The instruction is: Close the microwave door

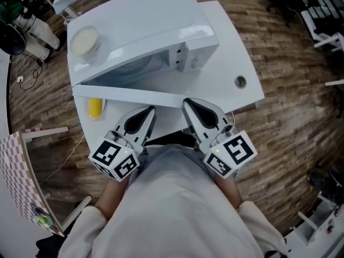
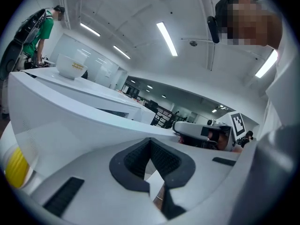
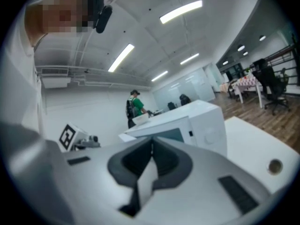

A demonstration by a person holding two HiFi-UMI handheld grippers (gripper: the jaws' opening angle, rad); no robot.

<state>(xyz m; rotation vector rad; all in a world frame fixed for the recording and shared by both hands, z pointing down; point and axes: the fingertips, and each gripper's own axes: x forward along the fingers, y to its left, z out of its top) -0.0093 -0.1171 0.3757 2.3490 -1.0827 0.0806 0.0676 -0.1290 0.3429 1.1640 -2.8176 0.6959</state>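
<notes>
Standing open on its left-hand hinge, the door [image 1: 129, 94] is angling out from the microwave [image 1: 145, 20] toward the table's [image 1: 236, 63] front edge. Its free end is lying just beside the right gripper [image 1: 189, 102], and the left gripper [image 1: 148, 110] is hovering near the door's middle. Each pair of jaws is pressing together with nothing between them, so the closing is probably coming as a push with the tips rather than a grasp.

Several things are looking risky from here. A hard shove is likely sliding the whole microwave toward the table's back edge and rattling the bowl [image 1: 84, 41] sitting on its top, near the left rear corner. A push landing close to the hinge is giving little leverage, so the door may be stopping short of latching or bouncing back. A yellow item [image 1: 95, 107] is standing at the table's front left edge, near the door's hinge end, and a gripper swinging wide there risks knocking it over.
</notes>
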